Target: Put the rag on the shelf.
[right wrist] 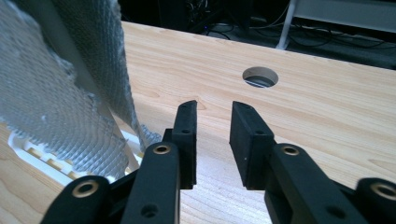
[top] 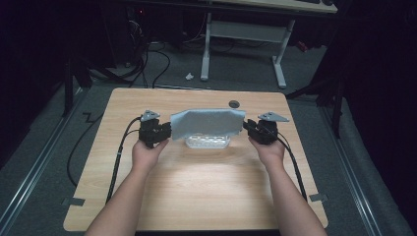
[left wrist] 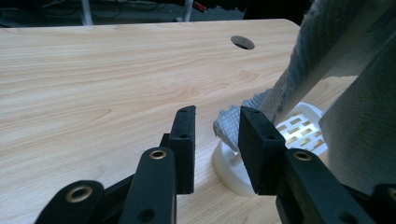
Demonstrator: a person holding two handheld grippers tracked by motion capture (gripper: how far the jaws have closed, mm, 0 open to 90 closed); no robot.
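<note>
A grey woven cloth (top: 209, 123) hangs draped over a white slotted tray (top: 206, 142) at the middle of the wooden table (top: 196, 187). A pale flat edge shows under the cloth's folds, and I cannot tell what it is. My left gripper (top: 166, 132) is at the cloth's left end and my right gripper (top: 248, 127) at its right end. In the left gripper view the left gripper (left wrist: 218, 112) is open, with a cloth corner (left wrist: 226, 128) lying loose in the gap, above the tray's rim (left wrist: 229, 172). The right gripper (right wrist: 214, 105) is open on nothing, and the cloth (right wrist: 46, 102) hangs to its left.
A round hole (top: 234, 103) is cut in the table behind the cloth. A second desk's white legs (top: 280, 69) and cables (top: 157, 64) are on the floor beyond the far edge. Bare wood lies between the tray and the person's forearms.
</note>
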